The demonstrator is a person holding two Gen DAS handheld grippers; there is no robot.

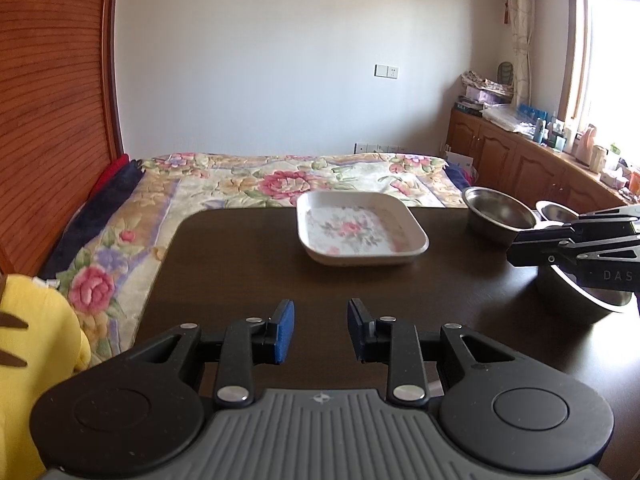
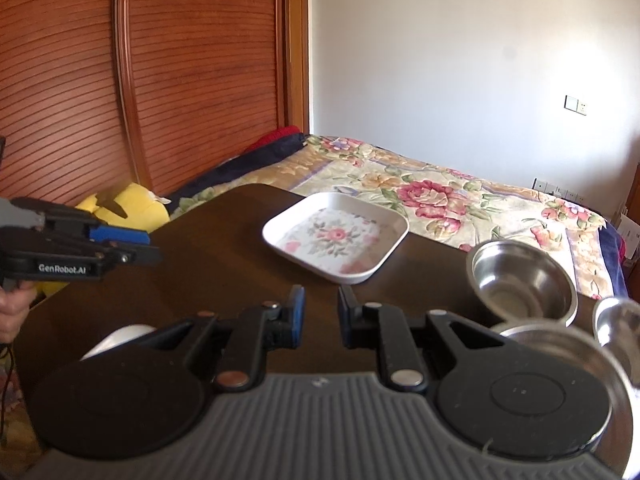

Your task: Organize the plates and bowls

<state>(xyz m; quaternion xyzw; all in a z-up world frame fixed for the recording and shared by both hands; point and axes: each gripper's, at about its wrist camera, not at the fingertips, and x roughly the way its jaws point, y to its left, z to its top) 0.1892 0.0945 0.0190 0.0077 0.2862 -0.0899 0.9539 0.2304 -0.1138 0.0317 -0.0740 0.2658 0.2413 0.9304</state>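
A square white plate with a flower print lies at the far side of the dark table. To its right stands a steel bowl, and a smaller steel bowl sits beside it. A larger steel bowl rests nearer, below my right gripper. My left gripper hovers open over the table's near left part, with nothing between its pads. My right gripper is open and empty, short of the plate.
A white rounded object shows partly under my right gripper's body. A yellow plush toy sits off the table's left edge. A bed with a floral cover lies beyond the table, a wooden wardrobe stands to the left, and a cluttered cabinet runs along the right.
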